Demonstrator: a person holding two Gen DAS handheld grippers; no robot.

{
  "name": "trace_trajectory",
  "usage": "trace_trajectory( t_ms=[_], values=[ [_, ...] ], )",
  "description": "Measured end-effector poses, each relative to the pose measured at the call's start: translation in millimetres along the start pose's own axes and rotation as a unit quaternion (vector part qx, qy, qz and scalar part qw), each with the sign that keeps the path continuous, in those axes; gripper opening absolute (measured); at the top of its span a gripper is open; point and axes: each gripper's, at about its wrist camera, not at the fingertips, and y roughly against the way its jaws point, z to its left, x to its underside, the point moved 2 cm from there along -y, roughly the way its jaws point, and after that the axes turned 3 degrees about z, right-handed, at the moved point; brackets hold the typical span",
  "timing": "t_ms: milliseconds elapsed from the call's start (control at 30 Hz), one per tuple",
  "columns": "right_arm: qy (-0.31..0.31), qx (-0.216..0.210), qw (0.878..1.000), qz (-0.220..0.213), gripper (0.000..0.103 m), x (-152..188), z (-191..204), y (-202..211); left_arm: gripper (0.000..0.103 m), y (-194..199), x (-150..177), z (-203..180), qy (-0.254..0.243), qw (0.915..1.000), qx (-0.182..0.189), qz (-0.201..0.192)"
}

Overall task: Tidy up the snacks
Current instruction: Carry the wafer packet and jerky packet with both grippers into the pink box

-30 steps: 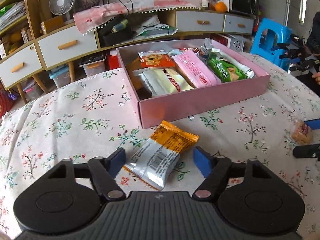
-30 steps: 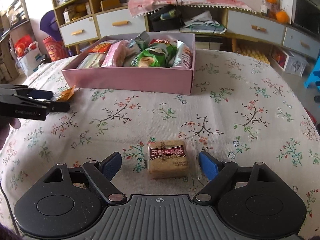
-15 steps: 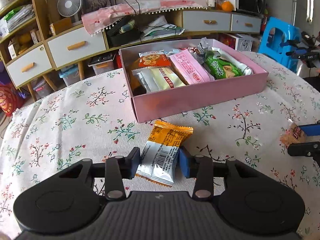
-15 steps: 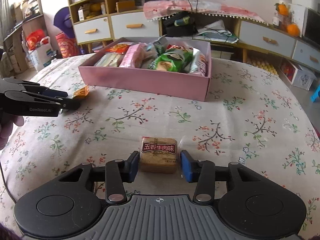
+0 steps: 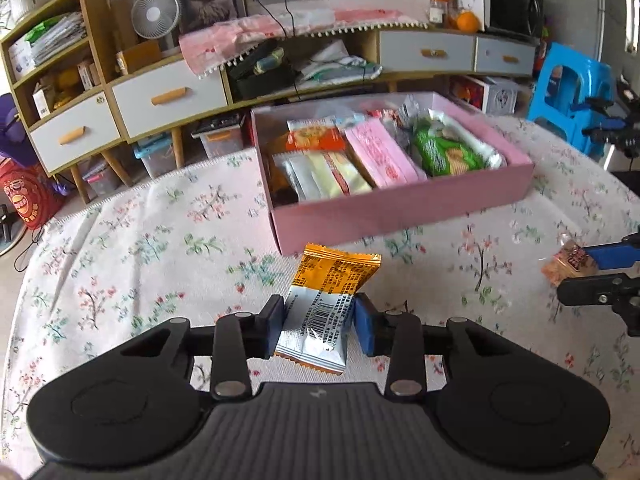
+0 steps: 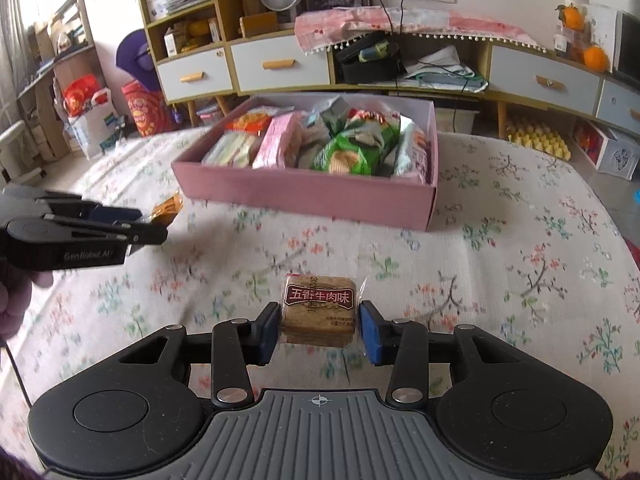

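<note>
Both tools have gone from spread to pinching within the last second: left gripper point(image 5: 319, 325), jaws closing, pads on the orange-and-silver foil snack packet point(image 5: 325, 303); right gripper point(image 6: 319, 327) clamping the brown square clear-wrapped biscuit block point(image 6: 319, 307). Both snacks look raised off the floral tablecloth point(image 6: 500, 264), ready for transfer. The pink cardboard box point(image 5: 400, 210) beyond is nearly full of packets.

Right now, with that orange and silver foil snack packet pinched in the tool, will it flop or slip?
The orange and silver foil snack packet probably stays fairly stiff: it juts out flat beyond the left gripper. Its glossy film looks slippery, so it might slide. It seems light, thin and small.
</note>
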Motion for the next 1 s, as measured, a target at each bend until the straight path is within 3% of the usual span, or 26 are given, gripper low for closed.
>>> trace_trajectory(
  t_ms=[233,533,1000],
  values=[
    [-0.011,-0.017,0.999,-0.036,0.041,-49,-3,-2,0.034,15,-23,3,0.018,0.999,0.006,-0.04],
    [-0.034,-0.011,0.999,-0.039,0.041,-94,-10,-37,0.034,-9,-60,-3,0.028,0.9964,0.041,-0.068],
    [-0.071,0.013,0.997,-0.038,0.041,-146,-44,-87,0.034,-53,-77,-8,0.038,0.9946,0.061,-0.075]
  ],
)
